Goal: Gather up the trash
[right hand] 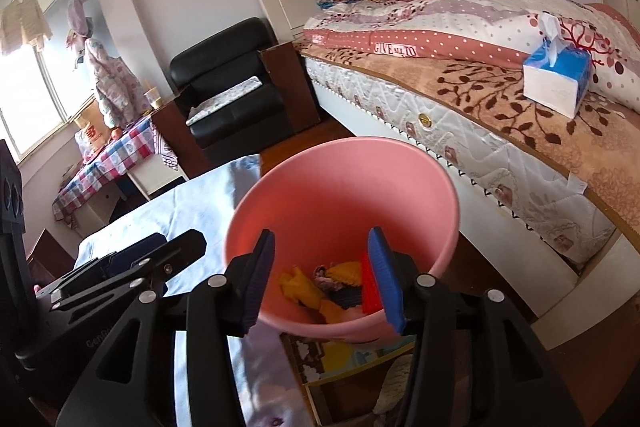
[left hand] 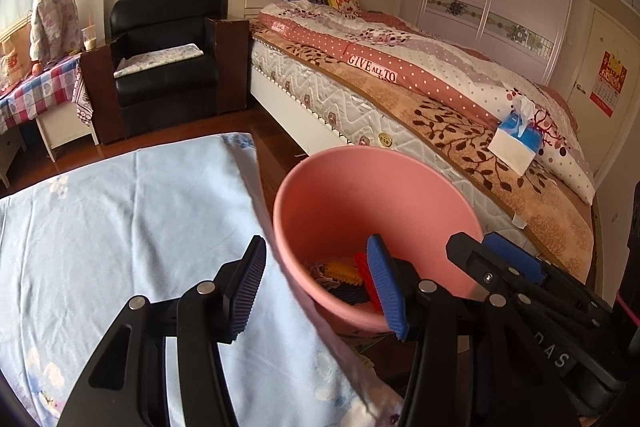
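**Right wrist view: both grippers empty over the pink bin**

Right wrist view has the right gripper (right hand: 322, 275) spread wide, holding nothing, directly above the pink bin (right hand: 420, 195). The left gripper (left hand: 318, 285), also wide and empty, straddles the bin's near rim beside the table. Yellow, red and dark trash (right hand: 320, 287) lies at the bin's bottom. A pale blue tablecloth (left hand: 120, 227) covers the table; beyond stand a bed (left hand: 440, 99) bearing a tissue box (right hand: 558, 79) and a black armchair (left hand: 168, 59).

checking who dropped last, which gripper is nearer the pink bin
Right. The right gripper is open directly over the pink bin, framing the trash inside. The left gripper is open over the bin's left rim, half above the blue cloth.
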`<state>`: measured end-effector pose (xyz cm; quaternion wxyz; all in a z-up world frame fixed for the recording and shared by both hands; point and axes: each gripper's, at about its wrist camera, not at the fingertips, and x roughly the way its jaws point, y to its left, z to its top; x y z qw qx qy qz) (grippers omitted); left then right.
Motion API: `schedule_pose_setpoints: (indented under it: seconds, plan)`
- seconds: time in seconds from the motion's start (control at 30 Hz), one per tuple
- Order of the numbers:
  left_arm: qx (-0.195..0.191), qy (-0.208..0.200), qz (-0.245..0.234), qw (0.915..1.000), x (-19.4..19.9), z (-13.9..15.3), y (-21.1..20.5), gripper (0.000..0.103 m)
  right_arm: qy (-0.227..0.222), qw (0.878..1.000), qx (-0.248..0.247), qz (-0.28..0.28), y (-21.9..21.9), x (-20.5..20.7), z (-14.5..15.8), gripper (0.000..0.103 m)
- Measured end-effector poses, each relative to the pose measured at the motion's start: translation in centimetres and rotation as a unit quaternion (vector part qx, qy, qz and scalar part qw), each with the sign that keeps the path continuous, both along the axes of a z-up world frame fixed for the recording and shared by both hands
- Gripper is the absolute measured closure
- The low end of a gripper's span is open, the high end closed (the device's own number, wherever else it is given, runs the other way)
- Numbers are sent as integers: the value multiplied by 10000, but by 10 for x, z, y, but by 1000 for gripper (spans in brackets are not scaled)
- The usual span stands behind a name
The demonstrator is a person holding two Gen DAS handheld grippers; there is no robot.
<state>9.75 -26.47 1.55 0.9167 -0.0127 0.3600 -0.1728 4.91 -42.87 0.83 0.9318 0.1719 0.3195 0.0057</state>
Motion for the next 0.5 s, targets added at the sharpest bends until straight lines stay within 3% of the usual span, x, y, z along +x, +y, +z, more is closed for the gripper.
schedule_pose_setpoints:
  seconds: [0.5]
  plan:
    - [-14, -224, 322, 9992, -30, 12, 52, 51, -130, 9997, -66, 189, 36, -21, 10, 48]
